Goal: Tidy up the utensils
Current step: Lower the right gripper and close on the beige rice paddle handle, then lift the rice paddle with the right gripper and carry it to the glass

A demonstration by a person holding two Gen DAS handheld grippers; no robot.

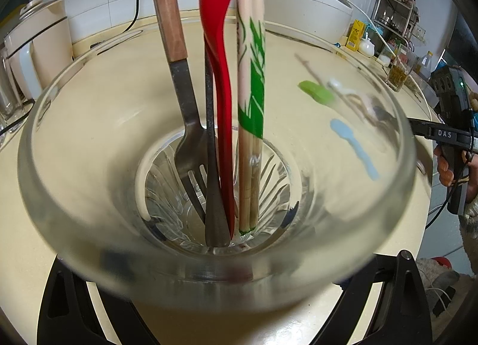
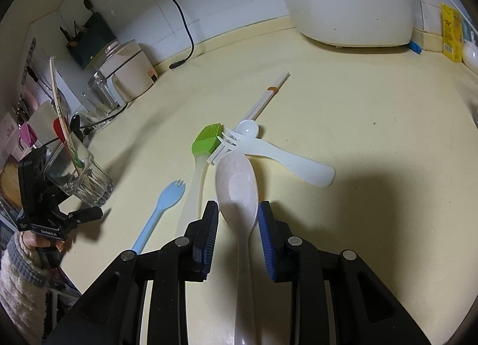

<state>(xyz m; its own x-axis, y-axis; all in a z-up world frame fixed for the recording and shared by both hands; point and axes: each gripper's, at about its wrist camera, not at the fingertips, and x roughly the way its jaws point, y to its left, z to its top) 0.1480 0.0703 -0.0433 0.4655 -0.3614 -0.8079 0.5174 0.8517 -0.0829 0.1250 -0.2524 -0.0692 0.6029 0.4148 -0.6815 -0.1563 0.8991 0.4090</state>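
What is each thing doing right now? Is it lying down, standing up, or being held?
Glass: upright, held by the left gripper.
Fork, red spoon, chopsticks: standing in the glass.
Big spoon: lying on the counter, between the open fingers of the right gripper.
Green brush, blue fork, white fork: lying on the counter.

Clear ribbed glass tumbler (image 1: 209, 165); glossy red plastic spoon (image 1: 219, 46); wood-handled metal fork (image 1: 179, 76).
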